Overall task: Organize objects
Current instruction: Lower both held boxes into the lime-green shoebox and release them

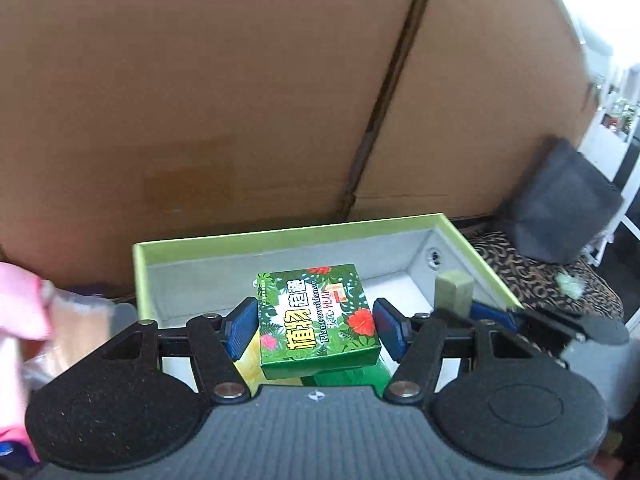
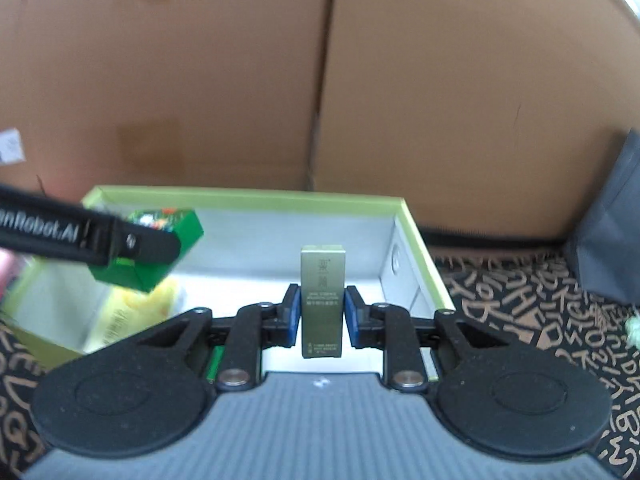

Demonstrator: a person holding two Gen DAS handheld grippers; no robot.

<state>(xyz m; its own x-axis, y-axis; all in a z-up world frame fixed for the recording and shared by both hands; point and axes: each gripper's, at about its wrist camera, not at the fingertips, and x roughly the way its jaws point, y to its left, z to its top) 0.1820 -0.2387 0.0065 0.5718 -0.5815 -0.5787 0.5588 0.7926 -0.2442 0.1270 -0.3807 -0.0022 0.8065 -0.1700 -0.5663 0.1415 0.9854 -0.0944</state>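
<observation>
Green floral box (image 1: 318, 314), gold box (image 2: 322, 300), lime-rimmed tray (image 2: 256, 196)

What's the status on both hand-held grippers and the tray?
Left hand-held gripper shut on green floral box. Right hand-held gripper shut on gold carton. Both over lime-edged tray. Yellow pack lies inside.

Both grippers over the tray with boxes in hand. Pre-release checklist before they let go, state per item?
1. Left gripper clamped on the green floral box: ok, both pads touch its sides.
2. Right gripper clamped on the slim gold box: ok, held upright.
3. Both boxes over the green-rimmed tray: ok.
4. Grippers apart from each other: ok, gap shows in the right wrist view.
5. Bare tray floor under the gold box: ok, white floor shows below it.
6. Spot under the floral box: not ok, a yellow pack and a green item lie beneath.
</observation>
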